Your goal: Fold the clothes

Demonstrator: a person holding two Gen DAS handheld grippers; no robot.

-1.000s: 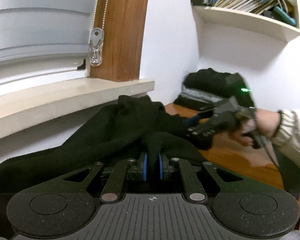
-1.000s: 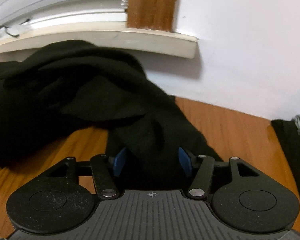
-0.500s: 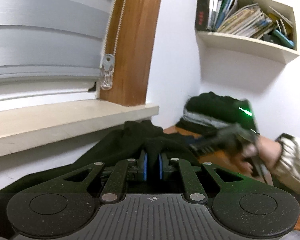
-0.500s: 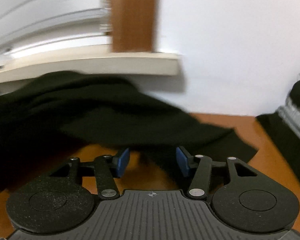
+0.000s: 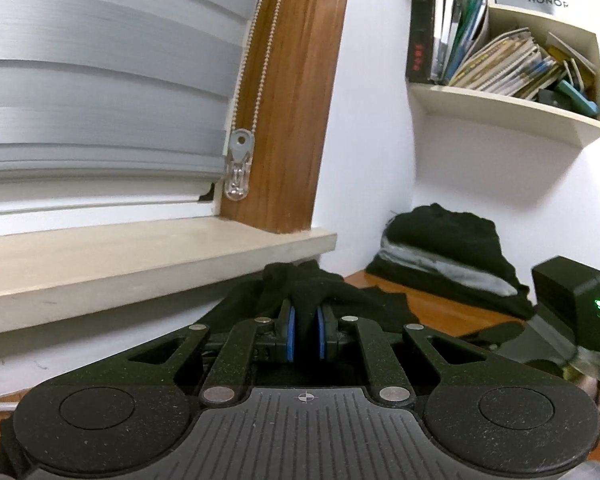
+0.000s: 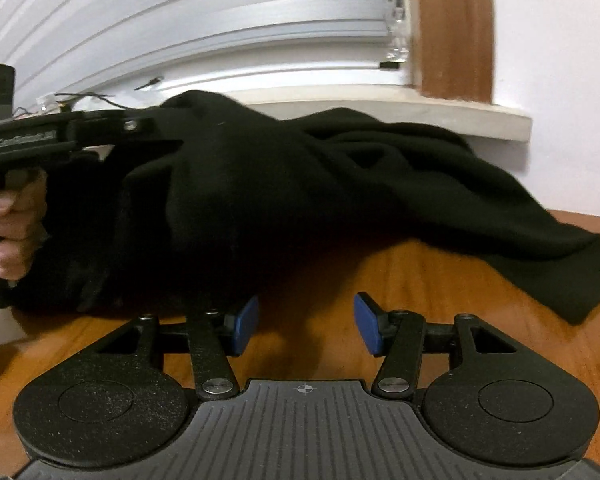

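A room in a home, most likely a bedroom or study corner. Wooden tabletop pushed up against a white wall under a window, with slatted grey blinds, a beaded pull cord and a pale stone sill. Cream wall shelf crammed with leaning books and magazines (a white box printed "HONOR" on top). Heap of dark and grey clothes in the corner, a black garment spread over the table.

White walls, blinds, wooden desk, cluttered corner shelf.
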